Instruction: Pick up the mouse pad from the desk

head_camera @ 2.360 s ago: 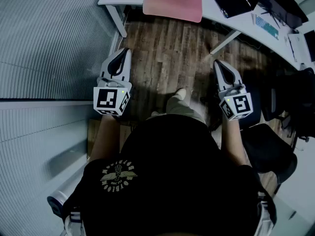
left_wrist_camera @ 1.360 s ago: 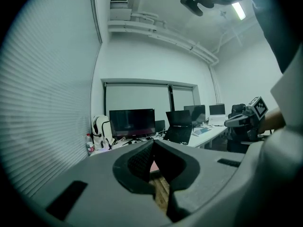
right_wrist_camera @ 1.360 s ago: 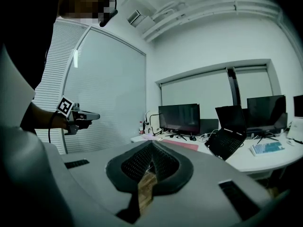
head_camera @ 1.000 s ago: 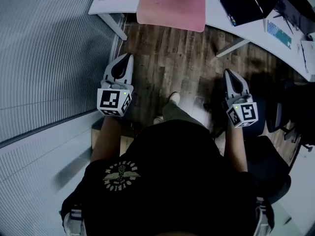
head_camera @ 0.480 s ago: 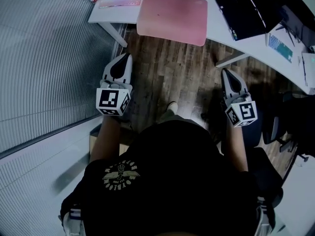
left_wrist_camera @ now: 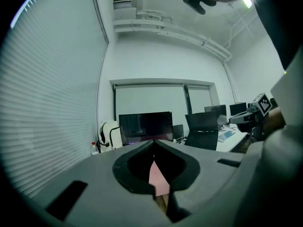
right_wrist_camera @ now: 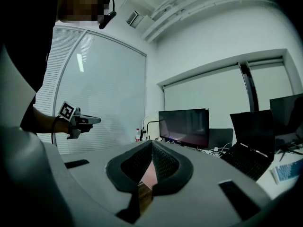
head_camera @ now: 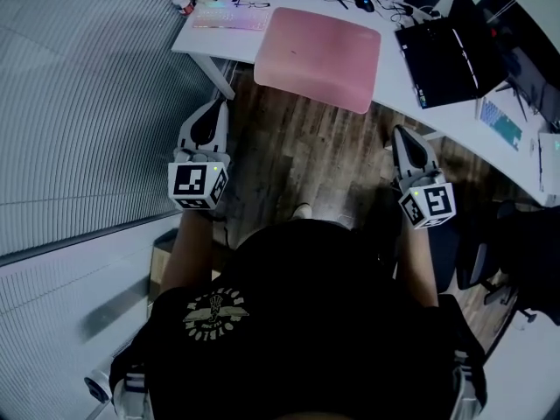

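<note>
Both grippers are out ahead of you over the wood floor (head_camera: 306,151), short of the desk (head_camera: 395,73).

Your left gripper (head_camera: 216,105): jaws pressed together, nothing held. Your right gripper (head_camera: 399,131): the same, tips closed on each other and empty.

The pink mouse pad (head_camera: 319,46) lies flat on the white desk, its near edge reaching the desk's front edge. A lit keyboard (head_camera: 226,16) sits just beside it on one side and an open black laptop (head_camera: 446,55) on the other (keyboard toward your left hand). The pad is ahead of and between your two grippers, apart from both.

In each gripper view a sliver of pink shows through the hollow behind the closed tips. A dark monitor (left_wrist_camera: 144,126) stands at the back of the desk.
</note>
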### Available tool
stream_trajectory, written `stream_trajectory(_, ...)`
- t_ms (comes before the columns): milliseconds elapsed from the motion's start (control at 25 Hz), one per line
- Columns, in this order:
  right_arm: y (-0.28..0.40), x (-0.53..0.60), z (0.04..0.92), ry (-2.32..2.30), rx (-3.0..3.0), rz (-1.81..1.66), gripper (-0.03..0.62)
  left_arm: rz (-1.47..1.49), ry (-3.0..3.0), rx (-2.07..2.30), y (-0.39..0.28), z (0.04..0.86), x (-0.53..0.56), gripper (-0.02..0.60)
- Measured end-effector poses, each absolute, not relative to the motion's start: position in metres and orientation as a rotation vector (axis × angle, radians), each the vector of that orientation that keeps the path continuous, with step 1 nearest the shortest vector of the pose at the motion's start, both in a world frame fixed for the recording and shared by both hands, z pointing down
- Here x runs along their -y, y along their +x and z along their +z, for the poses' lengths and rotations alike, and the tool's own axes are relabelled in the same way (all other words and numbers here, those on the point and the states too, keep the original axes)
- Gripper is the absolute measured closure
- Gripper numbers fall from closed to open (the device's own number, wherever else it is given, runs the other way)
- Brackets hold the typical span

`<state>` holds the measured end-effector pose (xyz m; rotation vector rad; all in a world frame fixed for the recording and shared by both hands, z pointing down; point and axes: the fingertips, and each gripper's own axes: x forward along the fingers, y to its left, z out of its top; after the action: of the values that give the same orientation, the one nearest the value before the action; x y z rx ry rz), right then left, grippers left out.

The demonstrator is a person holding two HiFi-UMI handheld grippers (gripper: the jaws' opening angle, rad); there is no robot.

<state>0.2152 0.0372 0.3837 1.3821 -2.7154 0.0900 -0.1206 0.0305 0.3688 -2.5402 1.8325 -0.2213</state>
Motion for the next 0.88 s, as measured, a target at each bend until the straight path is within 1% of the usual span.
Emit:
stream_trajectory(320,0.204,-0.028,0.387,1.349,2.741,0.106,0.592,-0.238,-2.528,-1.882,-0.132,0.374,-0.037,0.574)
stream_trajectory(520,0.195,-0.031,0.394,1.361,2.741,0.132,0.592,-0.281,-2.571,-1.828,-0.129,0.379,-0.033,0.574)
stream_trajectory(880,0.203,-0.019,0.391,1.5,2.708,0.143,0.592,-0.242,-2.657,-1.691,-0.115,0.37,0.012,0.574)
